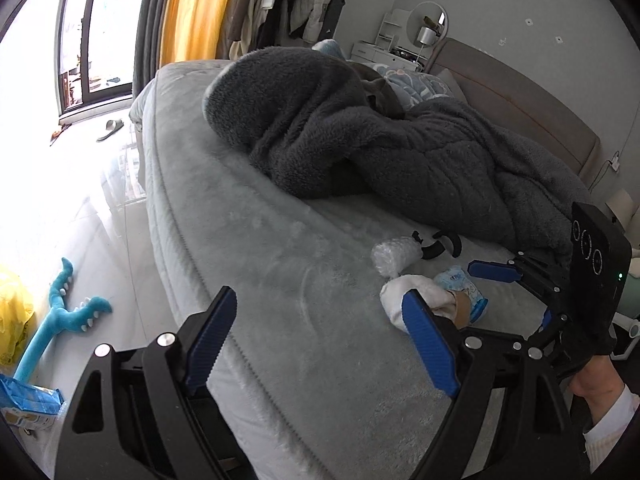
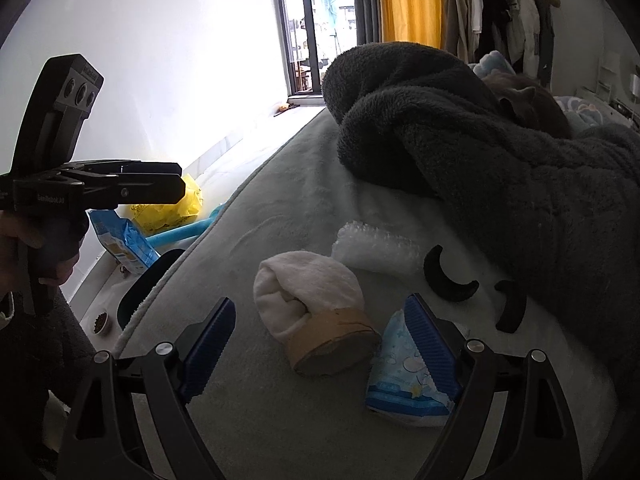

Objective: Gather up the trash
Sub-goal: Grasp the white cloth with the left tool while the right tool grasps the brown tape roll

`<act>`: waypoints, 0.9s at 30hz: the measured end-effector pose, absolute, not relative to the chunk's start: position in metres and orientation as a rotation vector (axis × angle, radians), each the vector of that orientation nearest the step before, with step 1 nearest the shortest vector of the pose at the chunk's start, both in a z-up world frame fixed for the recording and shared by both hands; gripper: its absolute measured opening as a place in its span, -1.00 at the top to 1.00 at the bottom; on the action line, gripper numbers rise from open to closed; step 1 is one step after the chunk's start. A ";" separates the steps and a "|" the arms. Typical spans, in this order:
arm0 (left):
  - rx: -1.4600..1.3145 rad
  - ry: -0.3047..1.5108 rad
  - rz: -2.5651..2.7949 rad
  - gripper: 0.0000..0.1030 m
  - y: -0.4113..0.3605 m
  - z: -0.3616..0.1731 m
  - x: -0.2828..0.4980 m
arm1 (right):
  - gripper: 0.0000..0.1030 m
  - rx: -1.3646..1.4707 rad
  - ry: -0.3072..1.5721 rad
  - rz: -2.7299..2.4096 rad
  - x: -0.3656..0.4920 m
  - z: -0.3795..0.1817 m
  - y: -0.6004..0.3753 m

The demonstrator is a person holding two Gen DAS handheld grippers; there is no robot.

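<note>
Jaws wide and empty, the right gripper [image 2: 320, 348] hangs low over a small heap of rubbish on the bed [image 2: 280, 216], angled down as if lining up a first pick. Between its blue pads lies a used-up tape roll [image 2: 334, 342], its cardboard core stuffed with crumpled white tissue [image 2: 304, 286]; the right-hand pad overlaps a blue printed tissue packet [image 2: 400, 384] just beside the roll, though no pad presses on anything. A wad of bubble wrap [image 2: 376, 250] and two black curved plastic pieces [image 2: 446, 276] lie a little farther on, at the foot of a rumpled dark fleece blanket [image 2: 500, 152], gathered close enough to be cleared in a few grabs. The left gripper [image 1: 320, 344], equally wide open and holding nothing, waits nearer the mattress edge, apparently kept free for a second item. On the floor beyond are a yellow plastic bag [image 2: 176, 208], a blue snack packet [image 2: 120, 244] and a teal plush toy [image 1: 60, 312].
</note>
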State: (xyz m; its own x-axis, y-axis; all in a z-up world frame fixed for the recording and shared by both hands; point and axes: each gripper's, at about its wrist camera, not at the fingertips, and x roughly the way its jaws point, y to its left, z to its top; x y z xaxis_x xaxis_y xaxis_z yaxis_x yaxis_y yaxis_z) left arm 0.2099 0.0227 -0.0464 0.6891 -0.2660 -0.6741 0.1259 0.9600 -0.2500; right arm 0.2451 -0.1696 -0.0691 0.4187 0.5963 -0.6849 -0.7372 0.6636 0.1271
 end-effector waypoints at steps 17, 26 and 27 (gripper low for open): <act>-0.184 0.831 -0.354 -0.63 -0.031 -0.076 0.235 | -0.13 -0.174 0.800 0.952 0.255 -0.091 -0.178; -0.298 0.884 -0.439 -0.40 -0.045 -0.094 0.249 | -0.08 -0.208 0.781 0.945 0.248 -0.086 -0.186; -0.304 0.891 -0.444 -0.35 -0.046 -0.095 0.250 | -0.08 -0.210 0.780 0.944 0.247 -0.086 -0.187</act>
State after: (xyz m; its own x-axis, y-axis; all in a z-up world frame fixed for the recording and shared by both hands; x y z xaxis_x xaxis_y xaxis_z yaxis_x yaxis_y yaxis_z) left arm 0.2498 -0.0461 -0.0955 0.5474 -0.4914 -0.6774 0.2440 0.8680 -0.4325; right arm 0.2469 -0.1873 -0.0857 0.3417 0.6471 -0.6815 -0.7910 0.5896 0.1631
